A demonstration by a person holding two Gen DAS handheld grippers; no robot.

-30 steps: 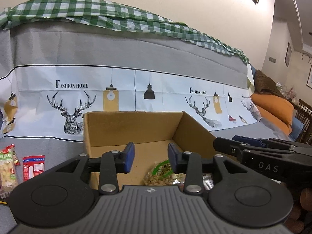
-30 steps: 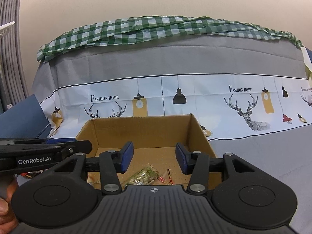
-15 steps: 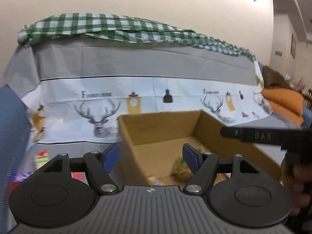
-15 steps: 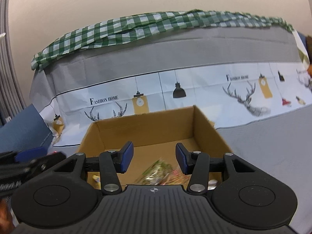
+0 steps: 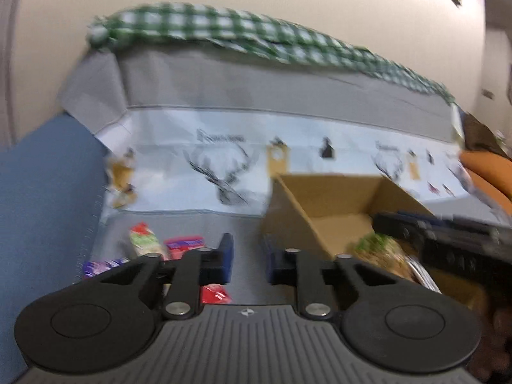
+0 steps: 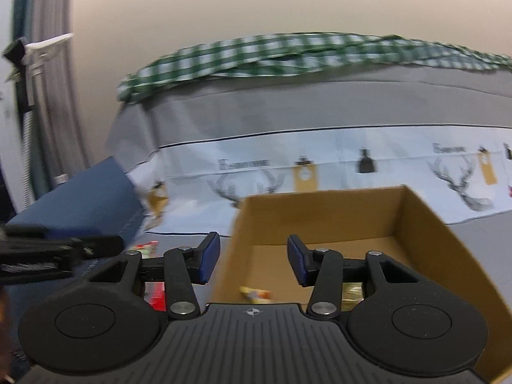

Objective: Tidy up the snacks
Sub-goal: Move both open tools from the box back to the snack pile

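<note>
The left tongs (image 5: 246, 257) have swung left off the cardboard box (image 5: 323, 211) since half a second ago, blue pads narrower than then but apart, nothing between them. They now hang over the grey surface (image 5: 246, 224), a red packet (image 5: 215, 293) just beneath, a green-and-red snack bag (image 5: 144, 241), a pink packet (image 5: 185, 244) and a purple one (image 5: 99, 265) near. The right tongs (image 6: 252, 260) have also shifted left, pads wide apart and empty over the box's left wall. A green-topped snack bag (image 5: 380, 252) lies inside the box, with a yellow packet (image 6: 254, 293). Both views are blurred
</note>
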